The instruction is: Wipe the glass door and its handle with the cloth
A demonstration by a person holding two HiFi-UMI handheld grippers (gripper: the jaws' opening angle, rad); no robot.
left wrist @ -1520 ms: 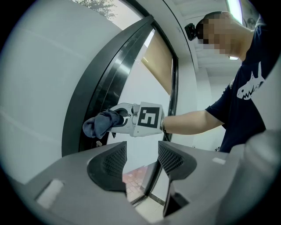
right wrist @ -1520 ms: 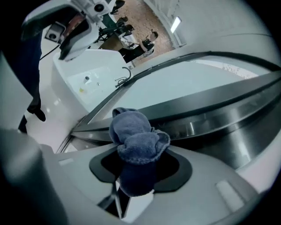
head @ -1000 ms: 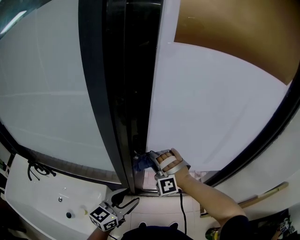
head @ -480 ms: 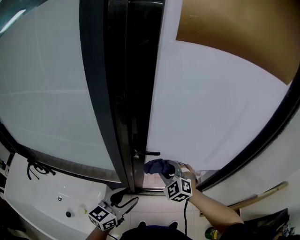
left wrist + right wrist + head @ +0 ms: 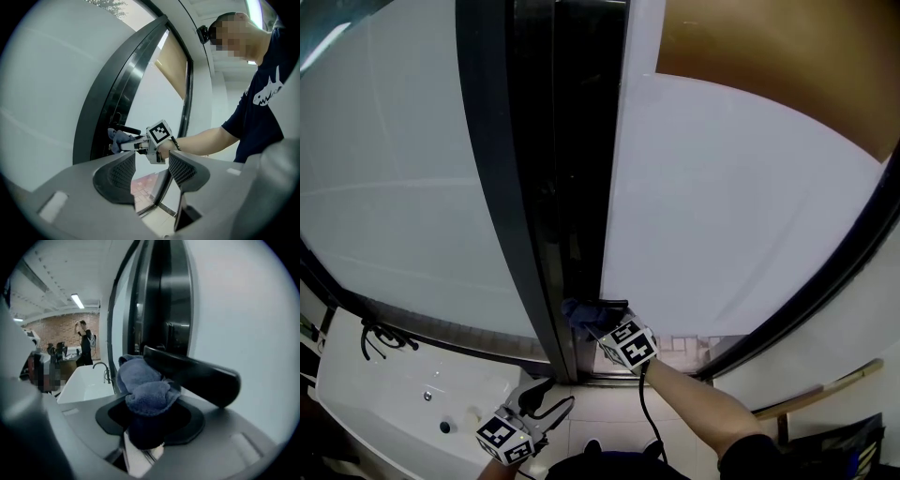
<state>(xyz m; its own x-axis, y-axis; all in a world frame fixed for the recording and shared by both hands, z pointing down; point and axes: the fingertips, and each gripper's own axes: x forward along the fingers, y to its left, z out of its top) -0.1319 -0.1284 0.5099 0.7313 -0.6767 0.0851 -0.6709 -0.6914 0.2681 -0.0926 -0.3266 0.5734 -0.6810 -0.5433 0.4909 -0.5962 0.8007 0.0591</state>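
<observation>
- At the handle [image 5: 192, 371], the right gripper [image 5: 592, 326] has its jaws clamped on the cloth [image 5: 143, 392]. The cloth is a blue wad that bulges out of the jaws and touches the black bar near the end that meets the frame [image 5: 534, 187].
- Judging from that contact, the handle wipe is the step in hand. Nothing shows how much of the bar has been covered, so I would count the outer end as likely left to do.
- Right of the handle, the glass [image 5: 731, 206] rises as a pale pane with no streak, smear or wet trail on it. Whether it has been wiped cannot be told, and the cloth is not on it now.
- My guess is that the task stands somewhere in its middle: one part is under the cloth and the other is unconfirmed.
- Below the handle and well apart from it, the left gripper [image 5: 151, 172] points up at the door. Its jaws are spread wide with nothing between them, so it takes no part in the wiping.
- Below and left of the handle is the sink [image 5: 384, 398], the only container in view. A drain and a tap fitting show on the white basin, and I can make out no other item in it.
</observation>
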